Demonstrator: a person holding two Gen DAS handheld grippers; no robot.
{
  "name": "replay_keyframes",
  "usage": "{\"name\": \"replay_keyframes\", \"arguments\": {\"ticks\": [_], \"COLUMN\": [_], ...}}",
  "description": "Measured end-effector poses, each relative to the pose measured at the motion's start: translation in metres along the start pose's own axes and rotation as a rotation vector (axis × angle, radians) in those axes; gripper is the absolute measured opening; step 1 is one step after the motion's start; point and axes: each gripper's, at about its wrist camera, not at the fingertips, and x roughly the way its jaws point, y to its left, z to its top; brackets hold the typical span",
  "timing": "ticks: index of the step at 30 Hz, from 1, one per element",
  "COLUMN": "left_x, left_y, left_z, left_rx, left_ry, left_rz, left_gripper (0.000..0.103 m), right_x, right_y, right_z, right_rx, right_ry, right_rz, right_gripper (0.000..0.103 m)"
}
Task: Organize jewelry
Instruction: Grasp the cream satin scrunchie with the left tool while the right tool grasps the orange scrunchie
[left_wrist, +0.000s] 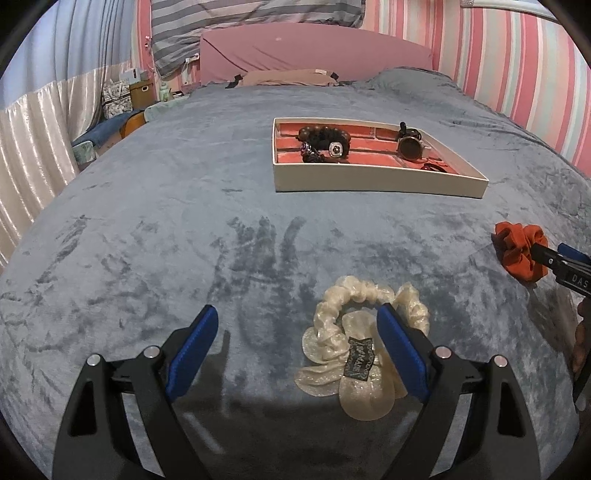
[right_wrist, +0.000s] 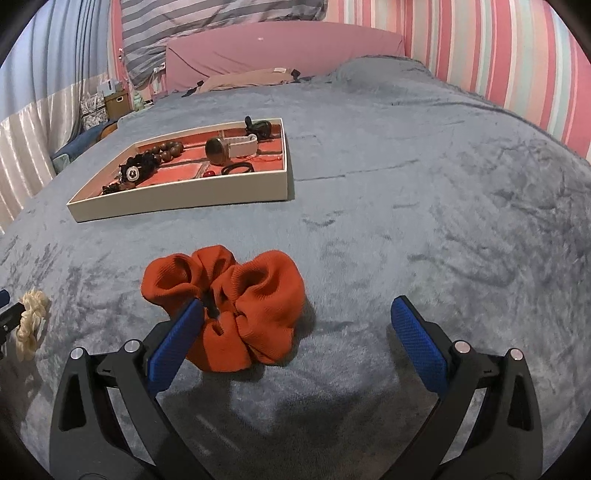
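Note:
A cream shiny scrunchie (left_wrist: 354, 332) with a dark label lies on the grey-blue bed cover. My left gripper (left_wrist: 297, 319) stands open over it, its right blue pad across the scrunchie's ring and its left pad on bare cover. An orange scrunchie (right_wrist: 236, 306) lies in front of my right gripper (right_wrist: 299, 314), which is open; the left pad sits at the scrunchie's middle hole, the right pad well clear. The orange scrunchie (left_wrist: 519, 251) also shows at the right edge of the left wrist view. A white jewelry tray (left_wrist: 369, 182) with a red lining holds bead bracelets, a watch and hair ties.
The tray (right_wrist: 184, 199) sits further back on the bed. A pink headboard (left_wrist: 314, 51) and a tan pillow (left_wrist: 288, 77) lie beyond it. A striped wall (right_wrist: 498, 66) runs along the right. Boxes and curtains stand off the bed's left side.

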Motion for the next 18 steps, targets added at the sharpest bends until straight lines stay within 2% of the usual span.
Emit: {"name": "replay_keyframes", "arguments": {"ticks": [4, 7, 9, 11, 13, 18], "left_x": [0.003, 0.006, 0.009, 0.012, 0.012, 0.012], "left_y": [0.002, 0.002, 0.002, 0.001, 0.0, -0.002], "left_z": [-0.001, -0.001, -0.002, -0.002, -0.003, -0.005], "left_rx": [-0.008, -0.009, -0.006, -0.002, 0.004, 0.012], "left_ry": [0.009, 0.021, 0.04, 0.05, 0.047, 0.045], "left_rz": [-0.012, -0.029, -0.047, -0.064, -0.067, -0.086], "left_gripper": [0.084, 0.07, 0.056, 0.05, 0.05, 0.033], "right_x": [0.004, 0.007, 0.01, 0.012, 0.013, 0.014], "right_y": [0.003, 0.005, 0.004, 0.004, 0.003, 0.001], "right_z": [0.0, -0.001, -0.002, -0.002, -0.003, -0.004], "right_rx": [-0.008, -0.016, -0.011, -0.005, -0.001, 0.016], "right_ry": [0.014, 0.027, 0.036, 0.045, 0.05, 0.058], "right_rz": [0.005, 0.017, 0.033, 0.051, 0.064, 0.111], "right_gripper": [0.093, 0.087, 0.082, 0.075, 0.072, 0.056]}}
